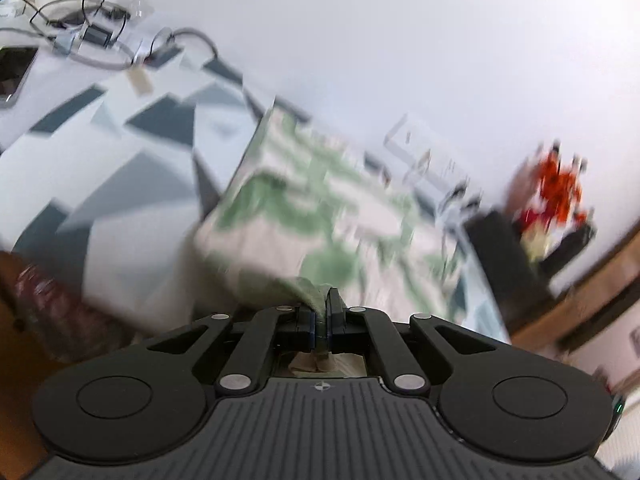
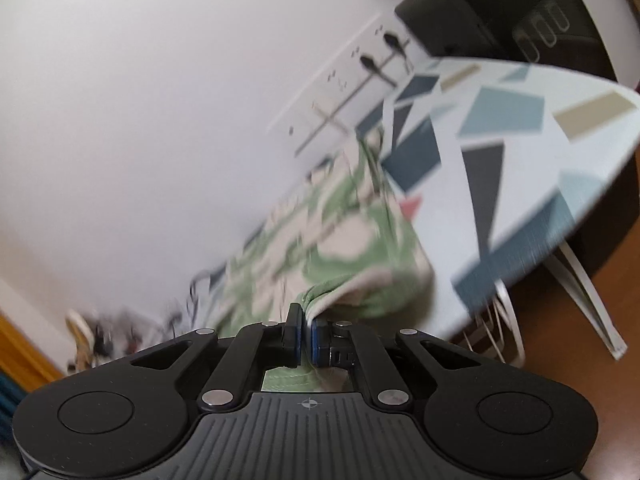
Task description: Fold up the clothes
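Observation:
A green-and-cream patterned garment (image 1: 320, 200) lies across the ironing board (image 1: 132, 168), blurred by motion. My left gripper (image 1: 320, 304) is shut on a bunched corner of its near edge, and the cloth rises from the board to the jaws. In the right wrist view the same garment (image 2: 340, 232) stretches away along the board (image 2: 520, 152). My right gripper (image 2: 306, 320) is shut on another corner of its near edge, with a fold of cloth pinched between the blue pads. Both held corners hang above the board.
The board's cover has blue, grey and tan shapes on white. Cables (image 1: 100, 20) and a phone (image 1: 14, 72) lie at its far left end. A dark box with red items (image 1: 556, 196) stands to the right. A white wall lies behind, and metal board legs (image 2: 504, 328) over wood floor.

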Demonstrator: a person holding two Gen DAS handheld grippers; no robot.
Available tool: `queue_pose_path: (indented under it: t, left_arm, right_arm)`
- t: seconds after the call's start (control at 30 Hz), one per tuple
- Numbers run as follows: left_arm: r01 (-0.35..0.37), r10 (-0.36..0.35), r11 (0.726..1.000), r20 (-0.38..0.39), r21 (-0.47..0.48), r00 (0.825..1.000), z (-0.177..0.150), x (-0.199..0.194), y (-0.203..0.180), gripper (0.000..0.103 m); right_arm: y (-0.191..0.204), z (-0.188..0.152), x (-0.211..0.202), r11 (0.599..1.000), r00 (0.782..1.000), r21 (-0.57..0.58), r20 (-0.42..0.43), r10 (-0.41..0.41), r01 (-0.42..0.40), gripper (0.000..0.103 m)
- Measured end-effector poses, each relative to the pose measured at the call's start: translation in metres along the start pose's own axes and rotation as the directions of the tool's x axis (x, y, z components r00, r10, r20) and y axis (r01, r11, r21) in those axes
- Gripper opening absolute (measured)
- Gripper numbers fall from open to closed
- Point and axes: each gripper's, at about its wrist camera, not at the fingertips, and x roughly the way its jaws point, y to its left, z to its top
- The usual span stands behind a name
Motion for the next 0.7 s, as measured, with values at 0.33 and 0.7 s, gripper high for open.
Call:
queue_pose_path:
  t: [0.33, 0.7]
  left_arm:
    - [-0.021, 0.018, 1.0, 0.151, 0.021, 0.988, 0.092, 0.049, -0.023, 0.005]
    - [-0.043, 0.02, 0.992, 0.186, 0.117, 0.982, 0.204, 0.177, -0.031, 0.005]
  right_arm:
    - [0.036, 0.078, 0.062, 0.999, 0.997, -0.046, 0.081, 0.016, -0.012, 0.004]
    - [0.055, 0.156, 0.179, 0.996, 0.992, -0.056, 0.112, -0.062, 0.068, 0.004]
